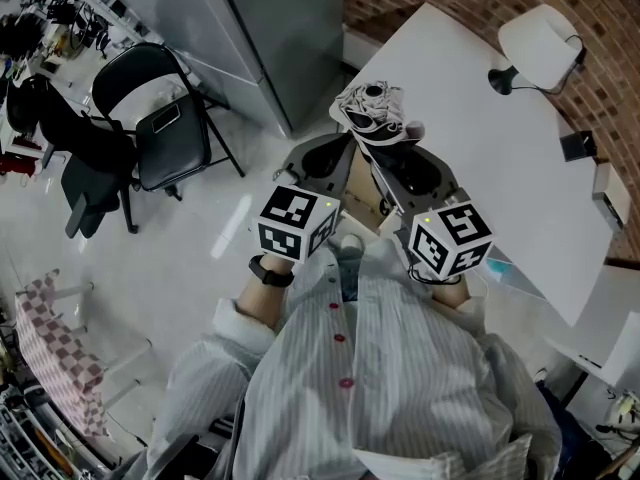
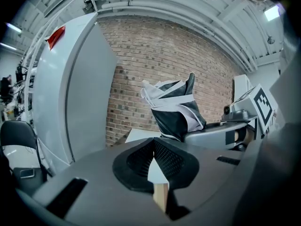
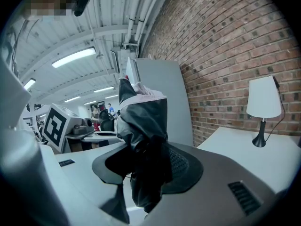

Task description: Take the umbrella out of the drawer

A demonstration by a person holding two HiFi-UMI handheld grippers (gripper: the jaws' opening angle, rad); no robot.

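The folded black-and-white umbrella (image 1: 372,111) stands upright out of my right gripper (image 1: 398,156), whose jaws are shut on its lower end. In the right gripper view the umbrella (image 3: 143,126) fills the space between the pads of the right gripper (image 3: 146,166) and hides them in part. My left gripper (image 1: 320,156) is held just left of it, apart from the umbrella, with nothing in it. The left gripper view shows the left gripper (image 2: 154,147) with its pads meeting at the tips, and the umbrella (image 2: 175,108) beyond to the right. Both grippers are held close in front of the person's chest.
A white table (image 1: 480,158) runs along the brick wall at the right, with a white lamp (image 1: 540,48) on it. A tall grey cabinet (image 1: 280,38) stands ahead. A black folding chair (image 1: 165,128) is at the left, and a checkered cloth (image 1: 60,343) lies lower left.
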